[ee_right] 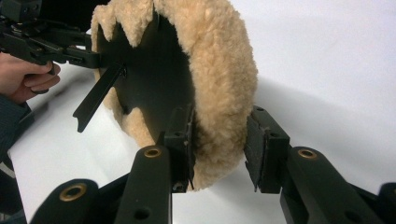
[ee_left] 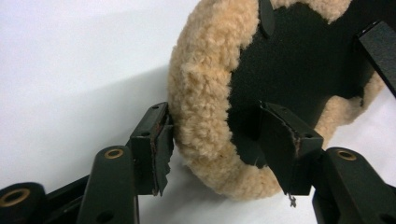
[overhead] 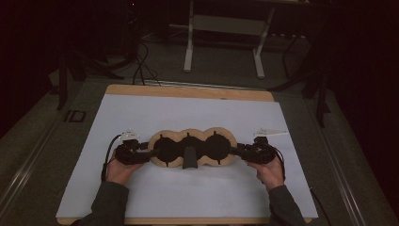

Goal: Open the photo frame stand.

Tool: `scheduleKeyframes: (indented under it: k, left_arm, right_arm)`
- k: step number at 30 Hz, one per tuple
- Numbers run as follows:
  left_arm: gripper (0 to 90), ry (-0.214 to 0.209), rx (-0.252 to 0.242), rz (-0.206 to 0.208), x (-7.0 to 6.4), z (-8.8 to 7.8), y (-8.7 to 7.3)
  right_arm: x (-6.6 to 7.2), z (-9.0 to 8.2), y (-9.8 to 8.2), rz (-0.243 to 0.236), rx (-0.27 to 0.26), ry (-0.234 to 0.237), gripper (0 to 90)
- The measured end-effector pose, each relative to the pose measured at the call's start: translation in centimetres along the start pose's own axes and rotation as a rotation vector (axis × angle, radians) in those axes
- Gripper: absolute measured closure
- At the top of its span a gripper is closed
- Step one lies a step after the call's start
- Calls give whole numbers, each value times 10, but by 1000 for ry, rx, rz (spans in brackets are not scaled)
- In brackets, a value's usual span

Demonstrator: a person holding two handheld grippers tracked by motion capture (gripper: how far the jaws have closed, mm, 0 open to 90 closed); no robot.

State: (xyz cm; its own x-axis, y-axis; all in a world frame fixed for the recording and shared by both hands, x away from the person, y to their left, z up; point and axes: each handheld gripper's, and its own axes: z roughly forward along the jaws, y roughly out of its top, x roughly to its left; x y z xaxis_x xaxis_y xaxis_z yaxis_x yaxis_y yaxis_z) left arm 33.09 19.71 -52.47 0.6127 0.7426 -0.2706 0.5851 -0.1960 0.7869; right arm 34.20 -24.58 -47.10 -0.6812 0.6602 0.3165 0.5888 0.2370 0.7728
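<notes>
Tan fleecy three-lobed pad (overhead: 193,148), black backing facing up, is lying mid-table on the white sheet (overhead: 197,113). Left gripper (ee_left: 215,142) is straddling its left rim, jaws wide, one pad just touching the fleece, the other over the backing; grip not confirmed. Right gripper (ee_right: 219,144) is straddling the right rim, inner pad touching, outer pad standing clear of the fleece.

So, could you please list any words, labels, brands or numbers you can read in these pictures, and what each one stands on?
None: no readable text in any view.
The fleece pad, tan with a black backing, bears no label or print.
The left gripper and right gripper show brass rivets, no markings.
The white table sheet is blank.
</notes>
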Motion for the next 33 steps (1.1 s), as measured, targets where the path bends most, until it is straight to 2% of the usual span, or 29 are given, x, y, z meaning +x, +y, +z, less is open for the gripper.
scheduleKeyframes:
  k: [11,16,23,33]
  left_arm:
    - [471,-41,10,-35,3,1,-1]
    - [480,-48,10,-33,3,1,-1]
    - [541,-32,4,0,-1,-3,-2]
    - [610,-7,7,42,-3,-9,-1]
  right_arm:
    - [0,0,-4,-31,-7,-4,645]
    - [-1,0,-5,-43,-3,-2,644]
    - [0,3,-7,-77,24,-48,627]
    - [-3,9,-9,-54,36,-68,603]
